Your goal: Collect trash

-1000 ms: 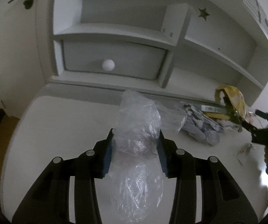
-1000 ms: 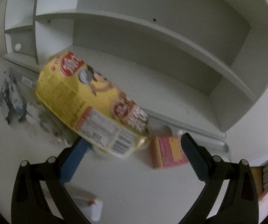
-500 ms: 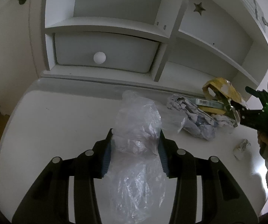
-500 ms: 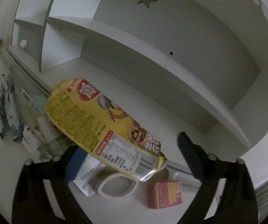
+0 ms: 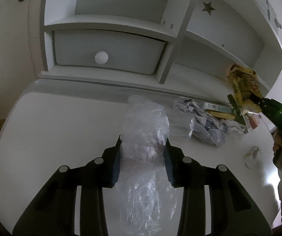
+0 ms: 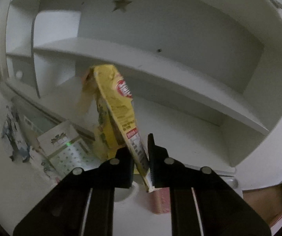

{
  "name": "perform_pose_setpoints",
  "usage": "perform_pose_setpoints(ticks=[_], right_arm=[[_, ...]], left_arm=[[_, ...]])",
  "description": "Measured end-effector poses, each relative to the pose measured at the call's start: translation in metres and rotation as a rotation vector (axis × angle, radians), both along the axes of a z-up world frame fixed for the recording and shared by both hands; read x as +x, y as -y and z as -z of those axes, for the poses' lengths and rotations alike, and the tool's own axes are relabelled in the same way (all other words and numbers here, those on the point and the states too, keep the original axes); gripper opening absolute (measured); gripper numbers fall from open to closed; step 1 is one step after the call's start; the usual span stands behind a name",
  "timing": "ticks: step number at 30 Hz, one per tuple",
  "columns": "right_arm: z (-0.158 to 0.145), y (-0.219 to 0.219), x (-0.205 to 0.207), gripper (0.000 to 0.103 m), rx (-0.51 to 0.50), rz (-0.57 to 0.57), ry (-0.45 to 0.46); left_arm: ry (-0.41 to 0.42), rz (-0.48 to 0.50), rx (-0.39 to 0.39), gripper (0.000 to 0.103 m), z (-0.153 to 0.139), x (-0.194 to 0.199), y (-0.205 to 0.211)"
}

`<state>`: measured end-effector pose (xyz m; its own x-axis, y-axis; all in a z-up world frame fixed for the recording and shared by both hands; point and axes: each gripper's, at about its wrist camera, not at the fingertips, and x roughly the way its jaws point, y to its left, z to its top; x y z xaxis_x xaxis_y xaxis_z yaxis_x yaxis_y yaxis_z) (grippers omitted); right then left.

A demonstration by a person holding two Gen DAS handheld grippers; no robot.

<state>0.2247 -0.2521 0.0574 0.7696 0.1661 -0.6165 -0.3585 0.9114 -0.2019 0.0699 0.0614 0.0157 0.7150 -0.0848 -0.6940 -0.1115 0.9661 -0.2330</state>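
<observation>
In the left wrist view, the left gripper (image 5: 142,157) clamps a crumpled clear bag (image 5: 145,137) between its jaws; the bag fills the gap, bulging above the fingertips and trailing down between the fingers towards the camera. Beneath it lies the white worktop (image 5: 62,122). Just beyond the bag, a heap of crumpled paper (image 5: 200,122) rests on the worktop against the foot of a white shelf unit (image 5: 172,55), and a small scrap (image 5: 254,152) lies apart to the right. A closed drawer (image 5: 109,53) with a round knob sits in the unit's left bay. At far right, the right gripper (image 5: 245,106), a green light glowing on its body, holds a yellow packet (image 5: 243,84) up off the worktop, in front of the lower shelf.

In the right wrist view, the right gripper (image 6: 141,155) has its jaws drawn narrow on the lower edge of the yellow packet (image 6: 117,102), which stands nearly upright and rises from the fingertips towards the shelf edge. Below the fingers, a tape roll (image 6: 131,193) and a pink box (image 6: 160,200) sit on the worktop (image 6: 13,186). To the left, a printed sheet (image 6: 68,147) lies beside the crumpled paper (image 6: 15,133). A star (image 6: 122,3) marks the unit's back panel.
</observation>
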Motion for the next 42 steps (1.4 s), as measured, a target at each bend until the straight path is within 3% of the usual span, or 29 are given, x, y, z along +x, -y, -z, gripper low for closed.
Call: perform_pose_setpoints(ticks=[6,10,14,21,23,24,25,29,34,35,37,38,39,40,41,42], right_arm=[[-0.037,0.033,-0.025,0.012,0.103,0.039,0.048],[-0.056,0.064,-0.063,0.012,0.191,0.069,0.073],[-0.045,0.095,-0.100,0.012,0.248,0.102,0.033],[-0.003,0.124,-0.133,0.013,0.317,0.136,-0.140],[0.000,0.135,-0.139,0.029,0.384,0.150,-0.175],[0.000,0.138,-0.141,0.071,0.411,0.158,-0.179],[-0.001,0.138,-0.143,0.095,0.418,0.168,-0.173],[-0.003,0.112,-0.133,0.091,0.376,0.146,-0.176],[0.015,0.091,-0.095,0.067,0.385,0.189,-0.267],[0.019,0.088,-0.088,0.064,0.382,0.198,-0.276],[0.027,0.085,-0.080,0.040,0.380,0.206,-0.291],[0.032,0.084,-0.077,0.034,0.382,0.208,-0.301],[0.037,0.084,-0.074,0.026,0.383,0.212,-0.307],[0.038,0.084,-0.074,0.019,0.385,0.216,-0.303],[0.039,0.086,-0.074,0.016,0.389,0.222,-0.292],[0.038,0.089,-0.076,0.012,0.401,0.222,-0.286]], left_arm=[[0.014,-0.020,0.007,0.037,-0.004,-0.004,0.001],[0.055,-0.025,0.039,0.037,-0.025,-0.024,0.016],[0.086,-0.027,0.058,0.036,-0.044,-0.048,0.029],[0.128,-0.008,0.090,0.036,-0.074,-0.086,0.059],[0.131,-0.010,0.095,0.037,-0.074,-0.092,0.065],[0.129,-0.014,0.086,0.037,-0.073,-0.094,0.065],[0.125,-0.018,0.068,0.037,-0.071,-0.094,0.064],[0.102,-0.031,0.046,0.037,-0.061,-0.088,0.058],[0.028,-0.025,0.016,0.041,-0.039,-0.071,0.046],[0.009,-0.021,0.014,0.047,-0.034,-0.069,0.043],[-0.015,-0.020,0.026,0.062,-0.028,-0.067,0.040],[-0.027,-0.014,0.051,0.072,-0.026,-0.066,0.039],[-0.031,-0.007,0.068,0.073,-0.024,-0.066,0.039],[-0.036,0.002,0.085,0.073,-0.022,-0.066,0.039],[-0.050,0.012,0.101,0.065,-0.018,-0.065,0.039],[-0.068,0.019,0.104,0.038,-0.014,-0.063,0.038]])
